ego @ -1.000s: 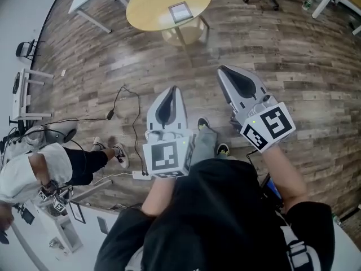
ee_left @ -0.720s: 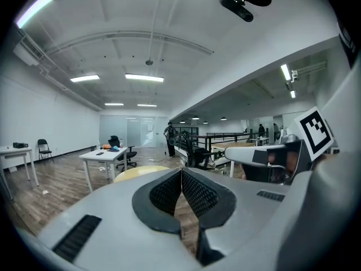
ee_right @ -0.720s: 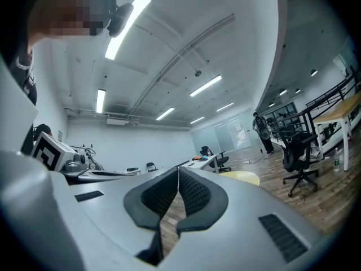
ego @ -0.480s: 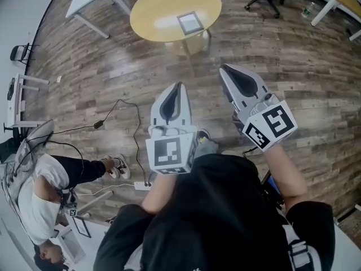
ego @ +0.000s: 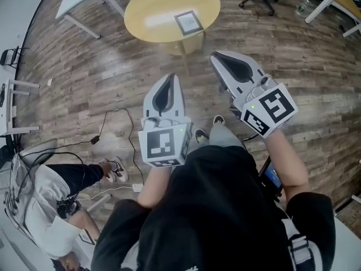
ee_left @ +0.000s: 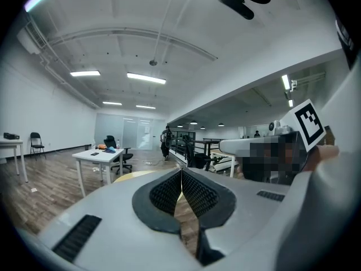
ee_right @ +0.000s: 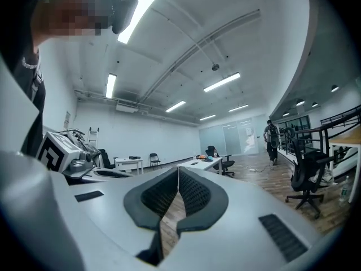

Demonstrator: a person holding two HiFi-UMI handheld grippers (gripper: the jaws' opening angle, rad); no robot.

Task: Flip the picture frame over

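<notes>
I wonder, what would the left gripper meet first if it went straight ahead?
Most likely the round yellow table, which lies straight ahead; nothing shows in between, though depth is hard to judge.

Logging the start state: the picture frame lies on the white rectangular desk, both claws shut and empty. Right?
No: the picture frame lies on the round yellow table, per the head view. Left claw and right claw are indeed shut and empty.
</notes>
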